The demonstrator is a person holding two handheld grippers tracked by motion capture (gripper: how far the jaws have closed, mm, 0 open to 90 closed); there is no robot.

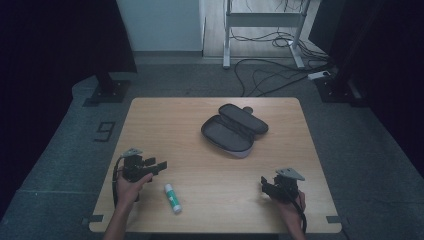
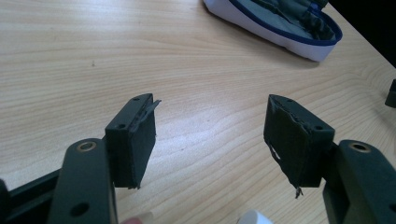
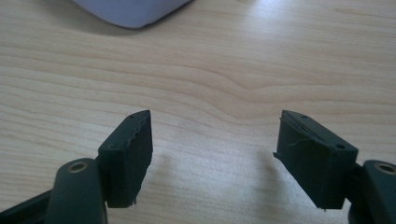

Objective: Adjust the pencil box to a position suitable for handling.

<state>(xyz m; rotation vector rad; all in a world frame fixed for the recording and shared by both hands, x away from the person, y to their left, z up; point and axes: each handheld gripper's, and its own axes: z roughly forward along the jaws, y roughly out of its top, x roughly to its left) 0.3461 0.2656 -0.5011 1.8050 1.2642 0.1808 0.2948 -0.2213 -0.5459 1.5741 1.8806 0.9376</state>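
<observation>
Both grippers, left (image 1: pixel 156 166) and right (image 1: pixel 265 184), were held wide open, empty. Glue stick (image 1: pixel 172 197) could be rolled off the table (image 1: pixel 200 150) if nudged.

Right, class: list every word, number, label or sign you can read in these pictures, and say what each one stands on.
"9": a dark number mark on the grey floor left of the light wooden table.
White glue stick with green label: any print is too small to read.
Open grey zip pencil case: no text visible.
</observation>
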